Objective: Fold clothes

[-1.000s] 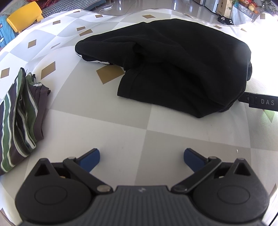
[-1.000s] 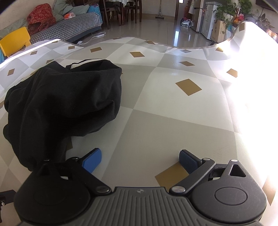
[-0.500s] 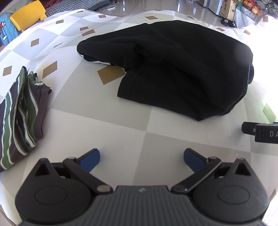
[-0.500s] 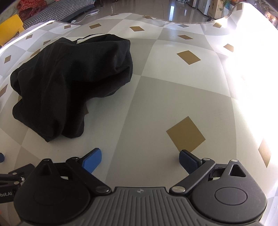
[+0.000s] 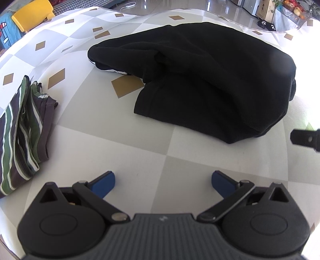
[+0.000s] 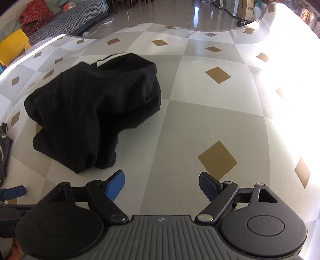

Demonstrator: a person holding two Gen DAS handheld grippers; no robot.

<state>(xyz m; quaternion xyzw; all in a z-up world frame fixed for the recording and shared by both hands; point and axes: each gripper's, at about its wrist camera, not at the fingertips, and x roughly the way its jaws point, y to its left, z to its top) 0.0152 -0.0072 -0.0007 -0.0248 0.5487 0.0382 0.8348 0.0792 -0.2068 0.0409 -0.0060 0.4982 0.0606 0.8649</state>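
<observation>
Right tongs (image 5: 306,138) cut off beside black garment (image 5: 210,80)

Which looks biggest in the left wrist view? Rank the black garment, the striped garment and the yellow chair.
1. black garment
2. striped garment, partly cut off at the frame edge
3. yellow chair, though it stands far back, so its true size is unsure

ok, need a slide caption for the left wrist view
Open left gripper faces a crumpled black garment on the checkered tablecloth; folded striped garment at left.
</observation>
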